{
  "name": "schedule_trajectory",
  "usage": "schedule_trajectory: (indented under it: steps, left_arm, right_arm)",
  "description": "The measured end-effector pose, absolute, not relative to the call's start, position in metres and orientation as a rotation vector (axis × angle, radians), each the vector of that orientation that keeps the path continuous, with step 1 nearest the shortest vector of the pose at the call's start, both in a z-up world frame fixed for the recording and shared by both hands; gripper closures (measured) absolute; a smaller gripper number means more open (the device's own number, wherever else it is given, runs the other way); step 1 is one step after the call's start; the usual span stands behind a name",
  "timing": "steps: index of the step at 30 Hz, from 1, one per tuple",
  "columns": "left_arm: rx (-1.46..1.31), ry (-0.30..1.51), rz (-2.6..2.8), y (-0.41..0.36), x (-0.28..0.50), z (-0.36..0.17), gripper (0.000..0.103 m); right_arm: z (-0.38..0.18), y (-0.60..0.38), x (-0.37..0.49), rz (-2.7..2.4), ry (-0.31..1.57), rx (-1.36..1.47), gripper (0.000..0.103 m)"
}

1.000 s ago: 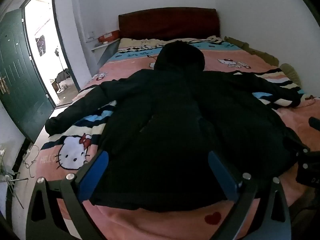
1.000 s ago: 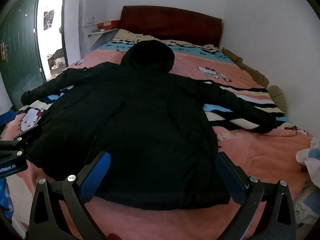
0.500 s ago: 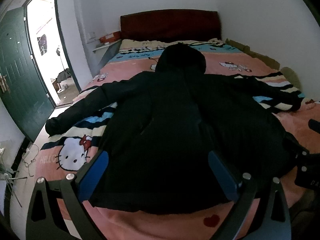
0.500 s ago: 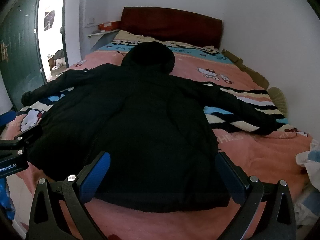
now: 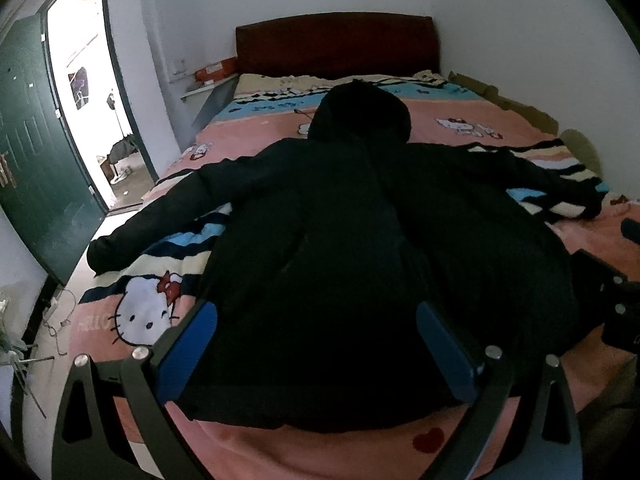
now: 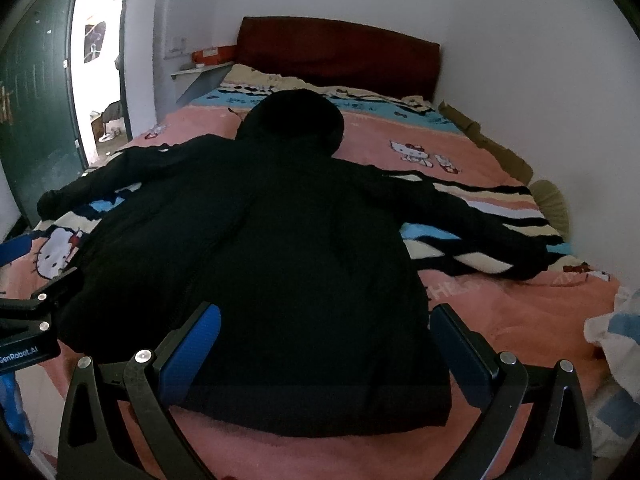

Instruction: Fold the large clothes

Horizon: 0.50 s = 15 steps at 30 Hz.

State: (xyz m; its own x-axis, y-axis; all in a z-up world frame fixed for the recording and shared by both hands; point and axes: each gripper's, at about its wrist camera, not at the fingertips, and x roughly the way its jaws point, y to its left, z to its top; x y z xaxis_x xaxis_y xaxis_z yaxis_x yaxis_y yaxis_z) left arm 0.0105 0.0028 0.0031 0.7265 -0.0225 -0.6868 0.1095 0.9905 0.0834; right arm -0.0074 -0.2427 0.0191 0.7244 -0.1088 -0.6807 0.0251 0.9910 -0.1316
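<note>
**Still unfolded: a thick coat may slip from the grip**

The bed (image 5: 500, 120) carries a black hooded coat (image 5: 360, 240) lying flat, sleeves spread, hem nearest the cameras. It looks bulky, so I think a fold could spring back, or a sleeve could drag off the bed edge. The left tongs (image 5: 316, 344) and right tongs (image 6: 326, 344) both stand apart, empty, above the hem; a shallow bite may lose the fabric.

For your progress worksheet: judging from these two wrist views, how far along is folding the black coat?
Done: the black coat lies spread flat on the bed, sleeves out. In hand: nothing; the left gripper and right gripper are open near its hem. Left: every fold.
</note>
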Motion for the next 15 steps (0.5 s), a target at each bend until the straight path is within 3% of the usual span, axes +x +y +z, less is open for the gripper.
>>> schedule_trajectory:
  steps: [15]
  left_arm:
    - [0.089, 0.753, 0.0, 0.021, 0.03, 0.009, 0.002]
  right_arm:
    - [0.027, -0.236, 0.023, -0.001, 0.734, -0.094, 0.001]
